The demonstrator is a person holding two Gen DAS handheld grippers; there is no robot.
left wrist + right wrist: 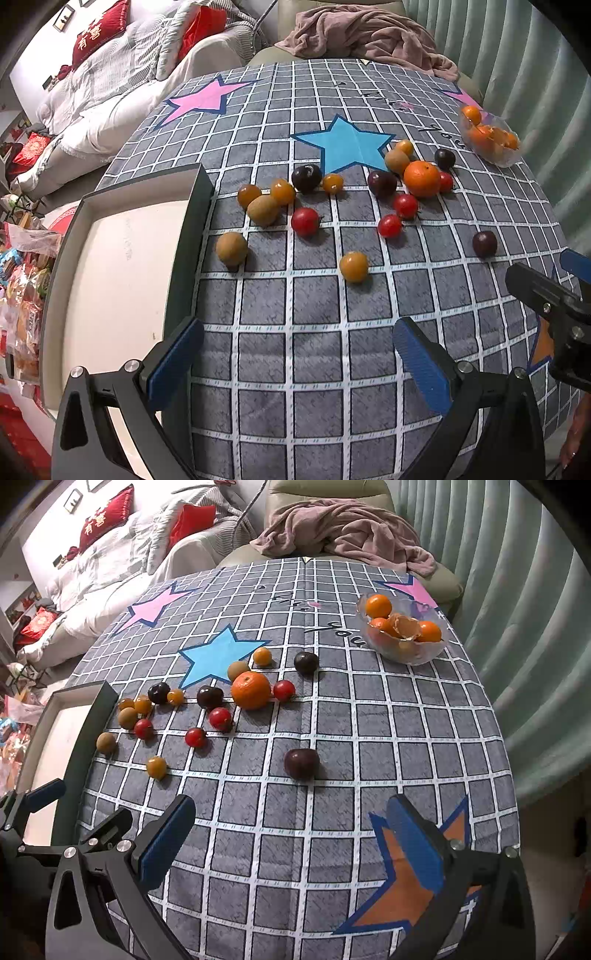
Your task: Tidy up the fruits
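Observation:
Several small fruits lie loose on the checked tablecloth: a big orange (422,178) (251,690), red tomatoes (305,221) (195,737), yellow tomatoes (354,266) (156,767), brown kiwis (231,248) (106,743) and dark plums (484,243) (301,763). A white tray with a dark rim (192,221) (90,716) stands at the left. A glass bowl (491,136) (406,629) holds oranges at the far right. My left gripper (295,354) is open and empty, near the table's front. My right gripper (291,838) is open and empty, short of the nearest plum.
A sofa with a pink blanket (343,531) stands behind the table. A bed with red cushions (99,33) is at the far left. Snack bags (22,280) lie on the floor left of the tray. A green curtain (517,627) hangs at the right.

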